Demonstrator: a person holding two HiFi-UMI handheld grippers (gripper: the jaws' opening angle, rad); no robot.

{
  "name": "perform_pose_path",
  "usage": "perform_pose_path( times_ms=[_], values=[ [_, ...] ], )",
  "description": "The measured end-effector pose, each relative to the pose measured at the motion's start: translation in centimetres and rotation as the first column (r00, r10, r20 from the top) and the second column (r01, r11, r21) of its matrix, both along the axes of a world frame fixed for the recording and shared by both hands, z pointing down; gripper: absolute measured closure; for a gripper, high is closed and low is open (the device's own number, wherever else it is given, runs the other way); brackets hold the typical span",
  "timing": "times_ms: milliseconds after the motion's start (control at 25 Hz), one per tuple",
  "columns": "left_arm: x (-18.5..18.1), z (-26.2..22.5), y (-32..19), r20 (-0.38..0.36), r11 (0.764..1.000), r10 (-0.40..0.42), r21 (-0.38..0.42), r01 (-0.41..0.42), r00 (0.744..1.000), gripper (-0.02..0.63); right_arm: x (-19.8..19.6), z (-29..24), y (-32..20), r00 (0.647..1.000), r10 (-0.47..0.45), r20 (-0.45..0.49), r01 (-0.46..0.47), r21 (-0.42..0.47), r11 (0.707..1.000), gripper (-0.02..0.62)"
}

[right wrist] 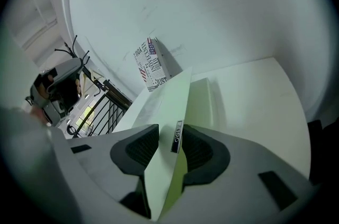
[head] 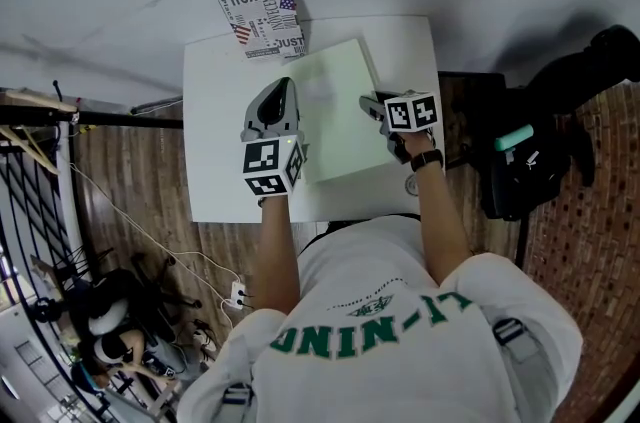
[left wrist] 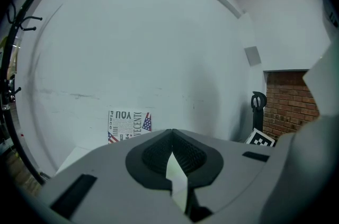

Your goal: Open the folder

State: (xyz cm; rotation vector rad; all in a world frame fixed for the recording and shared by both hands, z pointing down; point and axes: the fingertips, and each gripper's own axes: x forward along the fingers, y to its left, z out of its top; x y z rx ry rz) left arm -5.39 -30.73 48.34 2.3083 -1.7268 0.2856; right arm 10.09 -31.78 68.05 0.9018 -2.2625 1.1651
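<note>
A pale green folder (head: 335, 111) lies flat on the small white table (head: 220, 191). My left gripper (head: 285, 86) sits at its left side. In the left gripper view its jaws (left wrist: 171, 135) meet at the tips, shut on a thin pale green sheet (left wrist: 178, 183) of the folder. My right gripper (head: 368, 103) is at the folder's right edge. In the right gripper view the jaws (right wrist: 172, 138) close on the folder's raised edge (right wrist: 169, 96), both pads against it. A small black label (right wrist: 177, 137) on that edge lies by the right pad.
A box printed with words and flags (head: 262, 18) stands at the table's back edge against the white wall. A black bag (head: 530, 161) sits on the brick floor to the right. A dark railing (head: 40, 181) and loose cables are at the left.
</note>
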Motion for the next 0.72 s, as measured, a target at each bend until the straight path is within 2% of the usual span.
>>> perform_pose_path(
  times_ms=[480, 720],
  values=[
    [-1.7, -1.0, 2.2, 0.008, 0.999, -0.032, 0.033, 0.032, 0.999, 0.593, -0.9, -3.1, 0.5, 0.999, -0.005, -0.054, 0.01, 0.09, 0.996, 0.482],
    [-2.6, -1.8, 3.9, 0.006, 0.998, -0.047, 0.051, 0.046, 0.999, 0.593, -2.2, -5.1, 1.3, 0.999, -0.018, -0.047, 0.023, 0.129, 0.991, 0.499]
  ],
)
